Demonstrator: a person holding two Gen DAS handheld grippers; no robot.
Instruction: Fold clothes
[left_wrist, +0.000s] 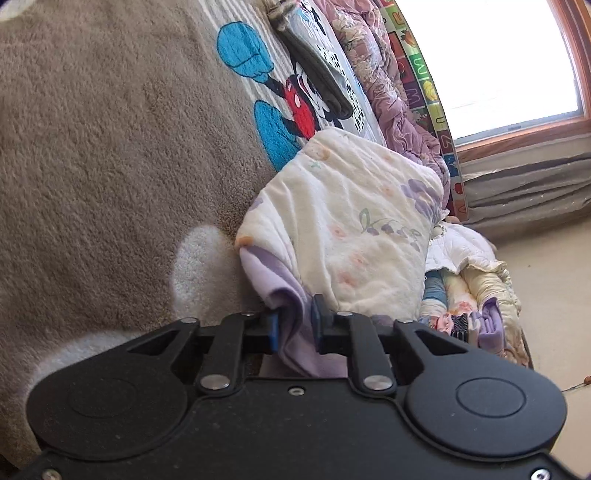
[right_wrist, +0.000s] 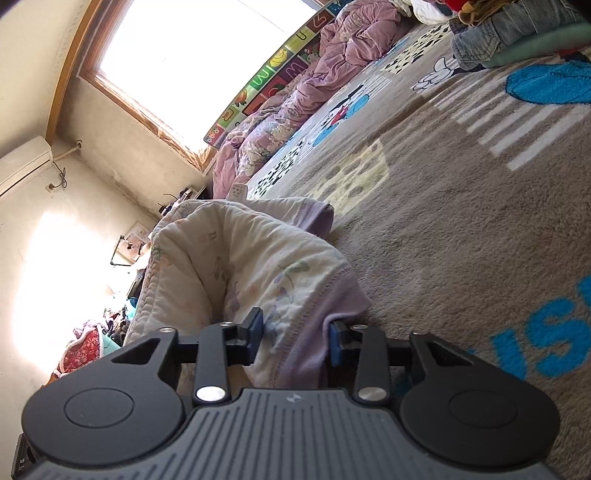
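A cream garment with purple flower print and lilac trim hangs lifted above the brown carpet. My left gripper is shut on its lilac edge, which bunches between the blue pads. In the right wrist view the same garment drapes forward from my right gripper, whose blue pads hold a thick fold of its lilac hem. The garment sags between the two grippers.
A brown carpet with cartoon mouse pictures covers the floor. A folded grey garment lies on it. A purple quilt runs along an alphabet mat below the window. A clothes pile lies at the right; jeans lie far off.
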